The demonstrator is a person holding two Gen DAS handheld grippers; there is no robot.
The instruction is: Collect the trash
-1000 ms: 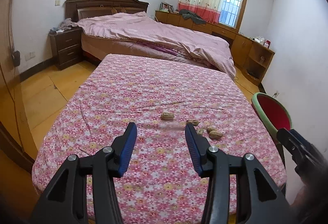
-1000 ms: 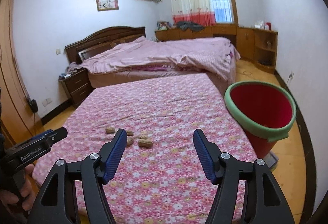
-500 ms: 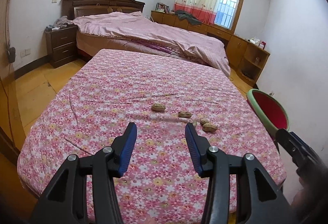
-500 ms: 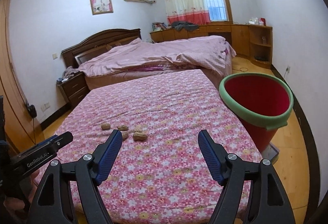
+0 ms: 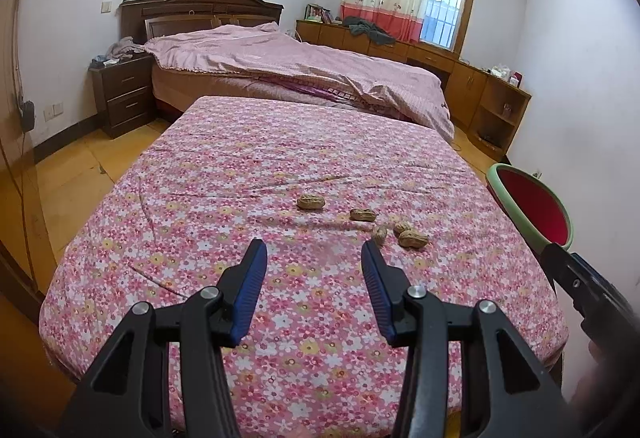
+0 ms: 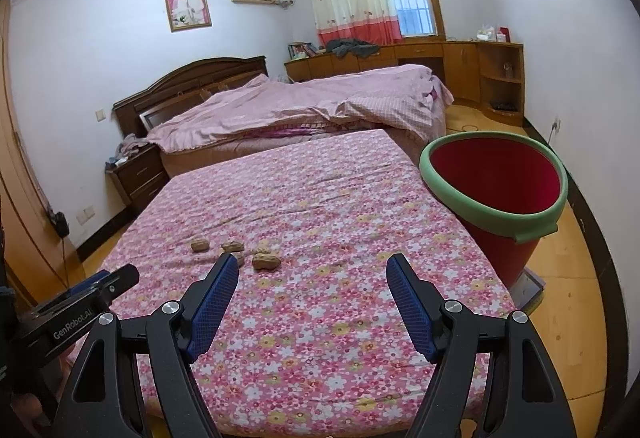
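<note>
Several peanut shells lie on a table with a pink floral cloth (image 5: 248, 173): one apart (image 5: 310, 202), another (image 5: 363, 214) and a cluster (image 5: 412, 238). In the right wrist view the nearest shell (image 6: 265, 261) lies just ahead of the left finger. A red bin with a green rim (image 6: 496, 179) stands beside the table's right edge; it also shows in the left wrist view (image 5: 532, 205). My left gripper (image 5: 313, 256) is open and empty above the cloth, short of the shells. My right gripper (image 6: 310, 270) is open wide and empty.
A bed with a pink quilt (image 5: 304, 65) stands behind the table. A dark nightstand (image 5: 124, 93) is at the left and wooden cabinets (image 5: 492, 105) line the far right wall. Wooden floor (image 6: 576, 278) surrounds the table.
Both grippers have drawn back and risen a little, so the shells look farther off. The right gripper's jaws have opened wider. The left jaws are unchanged.
</note>
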